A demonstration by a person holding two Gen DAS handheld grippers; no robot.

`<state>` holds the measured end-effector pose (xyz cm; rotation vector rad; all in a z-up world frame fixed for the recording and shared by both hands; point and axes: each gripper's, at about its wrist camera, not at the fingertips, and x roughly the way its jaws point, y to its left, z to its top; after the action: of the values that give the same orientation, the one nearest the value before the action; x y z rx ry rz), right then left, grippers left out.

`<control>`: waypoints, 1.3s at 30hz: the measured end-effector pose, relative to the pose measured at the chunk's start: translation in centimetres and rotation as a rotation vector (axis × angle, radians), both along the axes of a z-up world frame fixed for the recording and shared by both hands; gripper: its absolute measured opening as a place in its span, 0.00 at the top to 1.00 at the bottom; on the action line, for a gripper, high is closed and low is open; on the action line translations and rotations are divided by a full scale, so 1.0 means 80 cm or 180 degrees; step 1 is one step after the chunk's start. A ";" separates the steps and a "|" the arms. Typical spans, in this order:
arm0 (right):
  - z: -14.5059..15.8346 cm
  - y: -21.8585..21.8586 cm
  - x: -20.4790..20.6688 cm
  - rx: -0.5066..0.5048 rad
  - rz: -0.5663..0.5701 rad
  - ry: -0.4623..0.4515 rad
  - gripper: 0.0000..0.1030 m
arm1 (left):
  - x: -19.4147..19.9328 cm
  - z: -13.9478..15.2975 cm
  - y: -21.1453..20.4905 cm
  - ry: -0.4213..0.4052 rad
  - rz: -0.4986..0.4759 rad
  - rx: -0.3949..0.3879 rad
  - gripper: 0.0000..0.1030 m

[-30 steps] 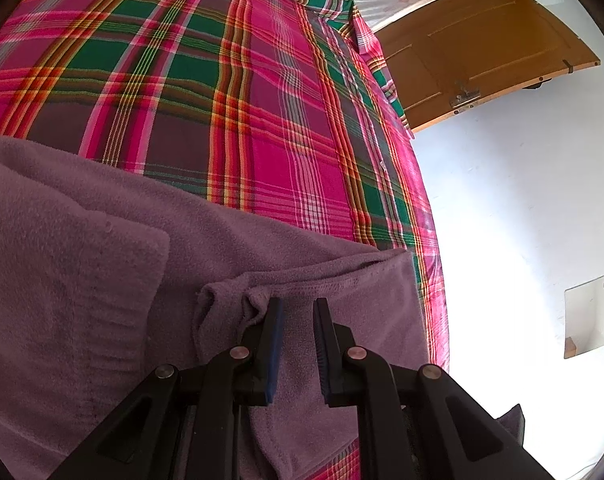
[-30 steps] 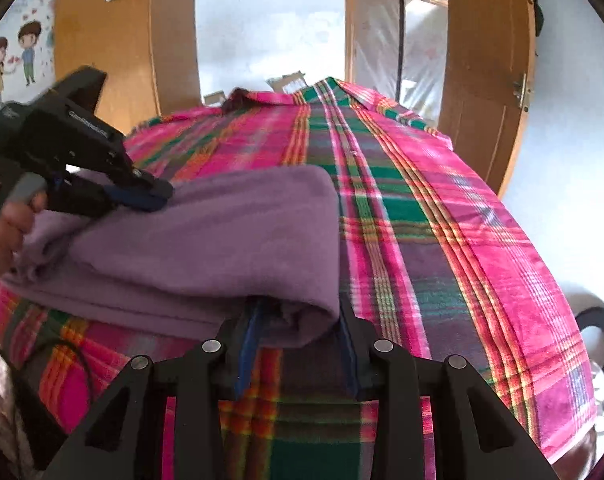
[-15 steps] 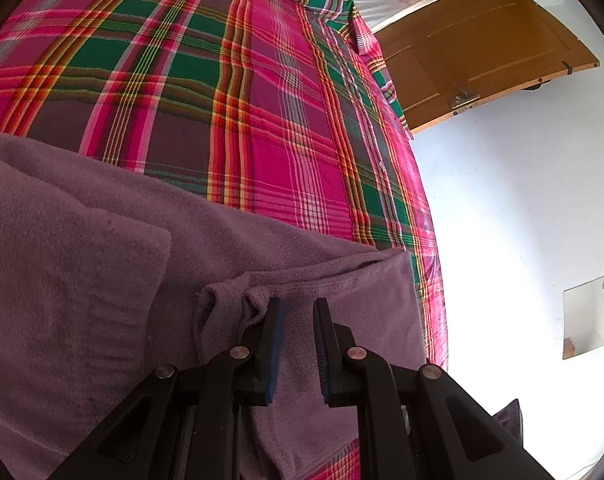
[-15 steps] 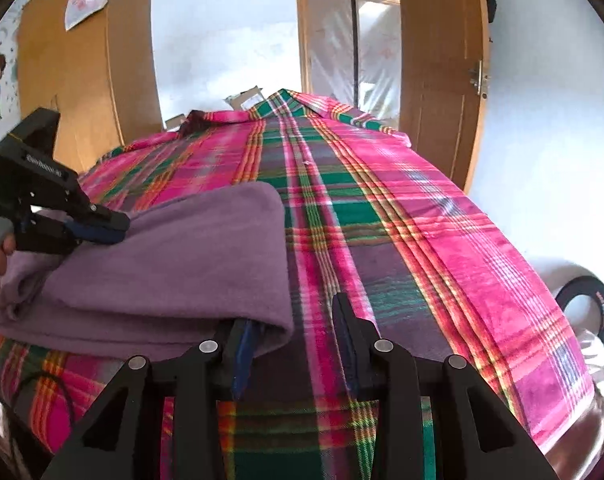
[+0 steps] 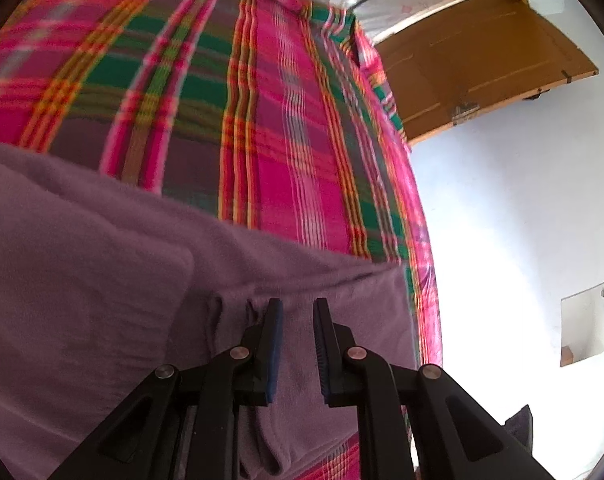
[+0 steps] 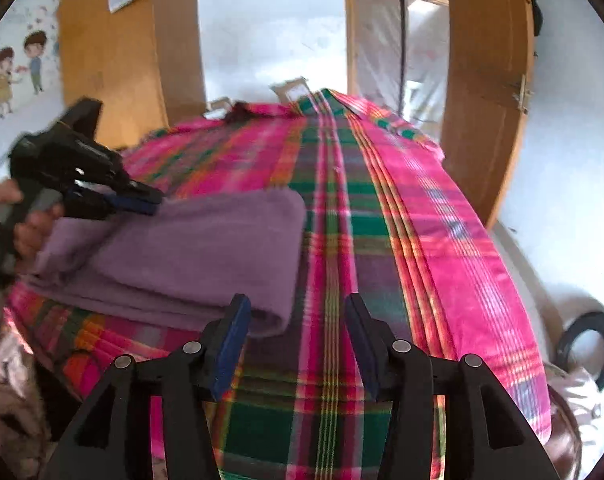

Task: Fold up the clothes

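Soft, fuzzy purple cloth (image 6: 206, 248), matt like fleece. Thin woven plaid cloth (image 6: 401, 248) underneath, smooth and bright. Black matt plastic on the right gripper (image 6: 298, 312) and left gripper (image 5: 298, 316), with blue rubbery pads (image 6: 232, 340) and small shiny metal pins. Smooth brown wood on the door (image 5: 481, 60).

Both grippers are showing matte black plastic frames with triangular cut-outs and round silver screws at the pivots. The right gripper (image 6: 296, 320) is wearing dark blue pads (image 6: 232, 338) inside its fingers, as is the left gripper (image 5: 298, 322). A hand (image 6: 26, 220) is wrapping the left one's grey trigger.
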<state>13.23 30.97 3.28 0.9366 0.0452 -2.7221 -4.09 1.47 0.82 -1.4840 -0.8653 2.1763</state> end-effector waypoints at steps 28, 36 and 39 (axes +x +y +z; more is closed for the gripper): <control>-0.033 -0.064 -0.168 -0.0047 -0.0065 -0.0676 0.51 | -0.006 0.001 0.003 0.0061 -0.0136 0.0026 0.83; 0.016 -0.073 -0.124 -0.0176 0.0021 -0.0222 0.51 | 0.024 0.028 -0.029 0.0264 -0.0045 0.0025 0.83; 0.038 -0.087 -0.095 -0.0221 0.0174 0.0012 0.51 | 0.038 0.039 -0.043 0.0364 -0.0005 0.0057 0.83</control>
<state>5.65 24.02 6.36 0.8973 -0.0227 -2.6574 -1.02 -1.95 3.92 -1.3367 -0.8425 2.2221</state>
